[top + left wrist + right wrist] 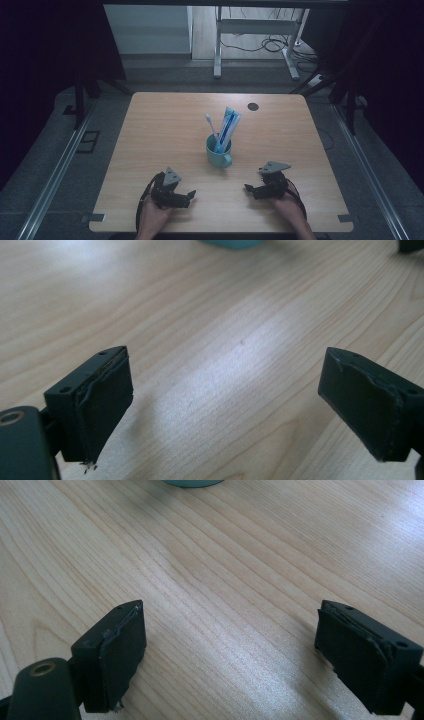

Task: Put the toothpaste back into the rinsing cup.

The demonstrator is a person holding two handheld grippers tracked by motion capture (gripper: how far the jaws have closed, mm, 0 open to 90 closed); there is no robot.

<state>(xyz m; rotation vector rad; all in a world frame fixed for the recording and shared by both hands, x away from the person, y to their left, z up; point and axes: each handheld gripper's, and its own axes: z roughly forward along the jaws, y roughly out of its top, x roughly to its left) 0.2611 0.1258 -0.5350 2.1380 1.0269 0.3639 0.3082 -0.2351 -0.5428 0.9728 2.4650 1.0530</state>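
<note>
A teal mug [219,152] stands near the middle of the wooden table [150,130]. A white toothbrush [212,126] and a blue-and-white toothpaste tube [228,129] stick up out of it. My left gripper [189,196] rests low at the table's near left, held by a hand, jaws open and empty [225,405]. My right gripper [248,189] sits at the near right, likewise open with bare wood between its jaws [230,652]. Both point inward toward the mug, whose base [192,482] edges into the top of each gripper view.
A small dark round hole [253,106] marks the table's far right. Beyond the table stand white desk legs [217,50] with cables on the floor. Metal rails [55,175] run along both sides of the table.
</note>
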